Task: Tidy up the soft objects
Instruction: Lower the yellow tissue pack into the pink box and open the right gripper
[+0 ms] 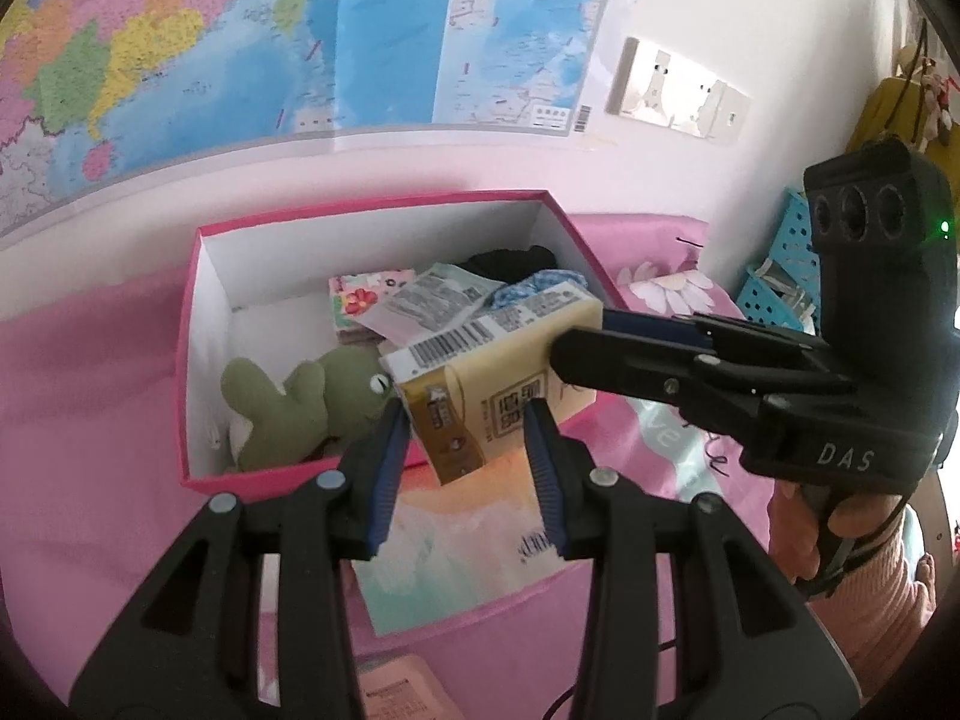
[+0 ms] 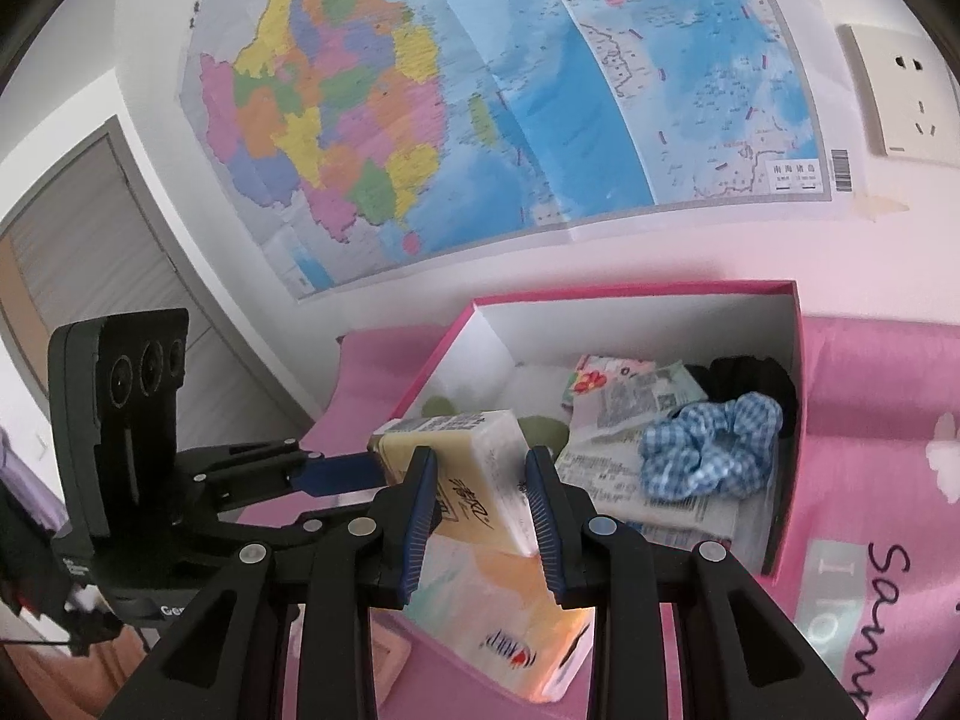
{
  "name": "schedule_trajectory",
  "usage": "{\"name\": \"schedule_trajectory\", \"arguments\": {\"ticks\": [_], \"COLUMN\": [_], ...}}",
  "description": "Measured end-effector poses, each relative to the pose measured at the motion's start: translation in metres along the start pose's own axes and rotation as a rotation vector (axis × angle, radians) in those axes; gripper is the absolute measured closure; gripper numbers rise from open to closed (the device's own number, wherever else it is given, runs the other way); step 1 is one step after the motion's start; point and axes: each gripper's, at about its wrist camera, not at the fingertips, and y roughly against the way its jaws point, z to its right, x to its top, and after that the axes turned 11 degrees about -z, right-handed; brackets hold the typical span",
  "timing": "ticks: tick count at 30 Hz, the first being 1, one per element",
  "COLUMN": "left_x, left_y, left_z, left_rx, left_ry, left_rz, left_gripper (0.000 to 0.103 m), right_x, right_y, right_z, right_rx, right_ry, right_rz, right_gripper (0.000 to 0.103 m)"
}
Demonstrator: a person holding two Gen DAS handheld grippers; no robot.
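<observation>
A yellow tissue pack (image 1: 480,384) hangs over the near right corner of the pink box (image 1: 198,240). My left gripper (image 1: 465,438) closes on its near end. My right gripper (image 1: 576,336) comes in from the right and grips its far end; in the right wrist view the right gripper (image 2: 480,480) is shut on the pack (image 2: 474,468). The box (image 2: 786,288) holds a green plush frog (image 1: 300,402), a blue gingham scrunchie (image 2: 708,450), flat tissue packets (image 1: 432,300), a floral packet (image 1: 360,294) and a black fabric item (image 2: 750,378).
A pastel orange and teal tissue pack (image 2: 498,618) lies on the pink bedspread (image 1: 90,408) below the held pack. A map (image 1: 240,30) and wall sockets (image 1: 678,90) are on the wall behind. A blue plastic basket (image 1: 780,264) stands at the right.
</observation>
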Motion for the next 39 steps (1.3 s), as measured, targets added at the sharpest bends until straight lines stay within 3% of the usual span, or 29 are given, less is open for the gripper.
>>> {"name": "schedule_trajectory", "arguments": {"ticks": [27, 32, 39], "left_x": [0.064, 0.06, 0.034], "left_y": [-0.069, -0.065, -0.036], "left_z": [-0.033, -0.037, -0.03], "left_rx": [0.045, 0.057, 0.064], "left_ry": [0.126, 0.135, 0.079], "left_rz": [-0.161, -0.144, -0.044], "left_gripper": [0.061, 0.061, 0.061], "right_x": [0.047, 0.041, 0.024], "right_y": [-0.063, -0.06, -0.052], "right_z": [0.057, 0.064, 0.063], "right_rx": [-0.04, -0.065, -0.064], "right_ry": [-0.17, -0.207, -0.188], "right_rz": [-0.032, -0.006, -0.025], "right_gripper": [0.072, 0.07, 0.07]}}
